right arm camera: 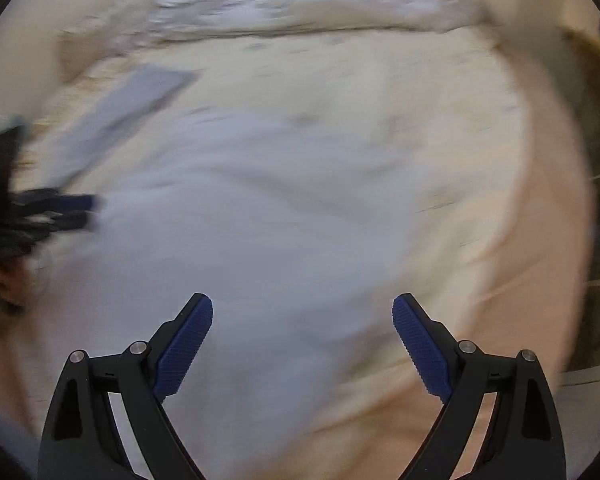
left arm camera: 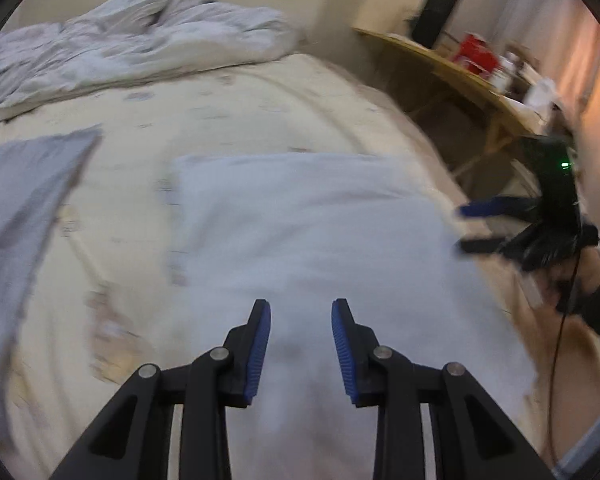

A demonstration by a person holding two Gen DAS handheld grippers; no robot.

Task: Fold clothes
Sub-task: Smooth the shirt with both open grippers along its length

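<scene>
A white garment lies spread flat on the cream bed sheet. My left gripper hovers over its near part, open, with only a gap between the blue pads. My right gripper hangs wide open above the same garment and holds nothing. It also shows at the right of the left wrist view as the right gripper, by the garment's right edge. The left gripper shows at the garment's left edge. A grey folded garment lies to the left. Both views are blurred.
A crumpled pale duvet is heaped along the far side of the bed. Right of the bed stands a wooden table with a red box and clutter. A person's hand grips the right tool.
</scene>
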